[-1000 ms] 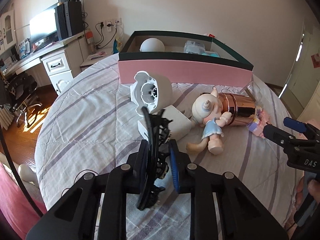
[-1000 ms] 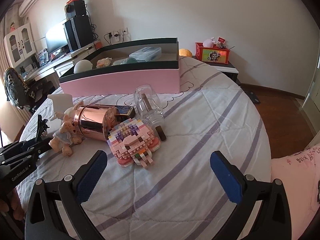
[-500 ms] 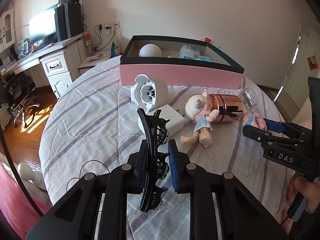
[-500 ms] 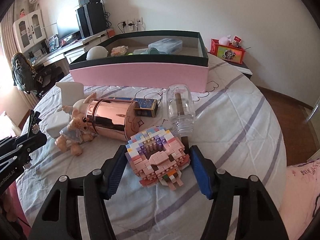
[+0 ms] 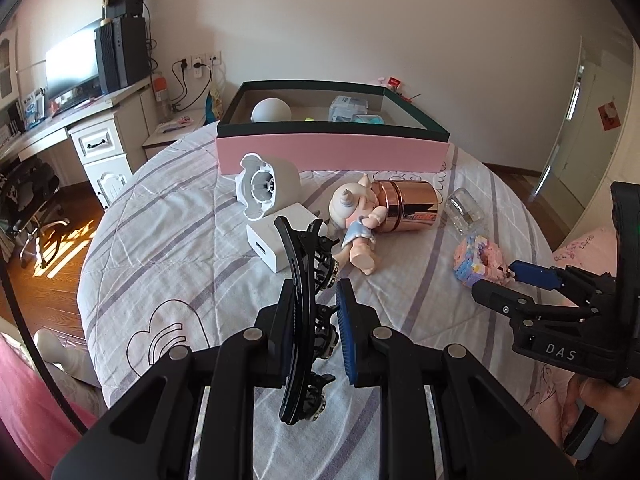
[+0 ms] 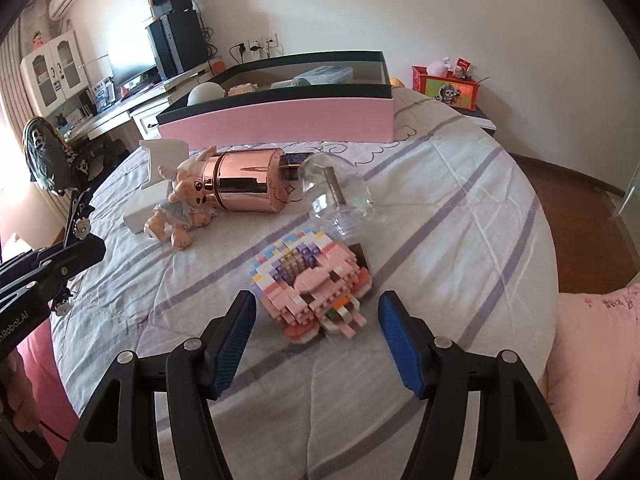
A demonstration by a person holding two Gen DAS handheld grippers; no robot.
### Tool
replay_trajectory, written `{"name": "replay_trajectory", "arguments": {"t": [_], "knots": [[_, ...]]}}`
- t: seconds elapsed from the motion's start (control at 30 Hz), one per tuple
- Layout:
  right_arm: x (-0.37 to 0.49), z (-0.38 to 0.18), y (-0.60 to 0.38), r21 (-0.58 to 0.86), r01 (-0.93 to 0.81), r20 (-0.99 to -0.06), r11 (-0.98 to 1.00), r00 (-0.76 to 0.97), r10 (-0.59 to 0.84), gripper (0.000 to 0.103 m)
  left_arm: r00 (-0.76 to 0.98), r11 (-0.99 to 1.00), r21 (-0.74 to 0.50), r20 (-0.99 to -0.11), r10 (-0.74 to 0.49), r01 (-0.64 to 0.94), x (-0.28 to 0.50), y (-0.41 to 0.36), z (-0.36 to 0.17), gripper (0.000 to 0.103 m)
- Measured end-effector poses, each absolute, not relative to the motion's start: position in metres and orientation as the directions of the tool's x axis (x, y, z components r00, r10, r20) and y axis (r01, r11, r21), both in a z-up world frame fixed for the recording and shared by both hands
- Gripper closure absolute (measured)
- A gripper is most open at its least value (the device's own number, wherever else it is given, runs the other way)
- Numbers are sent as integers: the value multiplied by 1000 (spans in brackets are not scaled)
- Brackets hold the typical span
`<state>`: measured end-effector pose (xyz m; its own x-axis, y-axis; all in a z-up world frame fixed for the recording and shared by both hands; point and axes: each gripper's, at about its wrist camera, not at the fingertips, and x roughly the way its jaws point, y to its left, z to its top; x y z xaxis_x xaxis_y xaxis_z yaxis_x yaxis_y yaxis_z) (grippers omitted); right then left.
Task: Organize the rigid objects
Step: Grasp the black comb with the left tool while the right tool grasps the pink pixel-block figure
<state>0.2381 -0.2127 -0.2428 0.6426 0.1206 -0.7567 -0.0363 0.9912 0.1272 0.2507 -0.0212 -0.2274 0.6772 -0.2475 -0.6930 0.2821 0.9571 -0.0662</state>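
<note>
Moved: your right gripper point(image 6: 316, 344) closed in around the block model point(image 6: 310, 284), jaws since reopening slightly, pads not touching it | left gripper point(image 5: 316, 336): clamped on the black hair claw point(image 5: 308, 312) (held upright) | pink box point(image 5: 332, 152) at twelve o'clock | copper canister point(image 6: 244, 184) at eleven o'clock of the model.

I am looking at my two grippers: the left black plastic two-finger gripper point(image 5: 316, 336) and the right black plastic two-finger gripper point(image 6: 316, 340) are both showing ribbed blue pads point(image 6: 234, 344), silver round screws point(image 6: 443, 343), and white lettering on the body.
</note>
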Motion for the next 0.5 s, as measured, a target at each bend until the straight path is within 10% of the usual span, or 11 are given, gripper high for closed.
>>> {"name": "replay_trajectory", "arguments": {"t": [0.5], "knots": [[228,-236,-212,177,-101,-698,979,688,198,40,675,948,-80,-683,-278,309,246,-28,-222,83]]}}
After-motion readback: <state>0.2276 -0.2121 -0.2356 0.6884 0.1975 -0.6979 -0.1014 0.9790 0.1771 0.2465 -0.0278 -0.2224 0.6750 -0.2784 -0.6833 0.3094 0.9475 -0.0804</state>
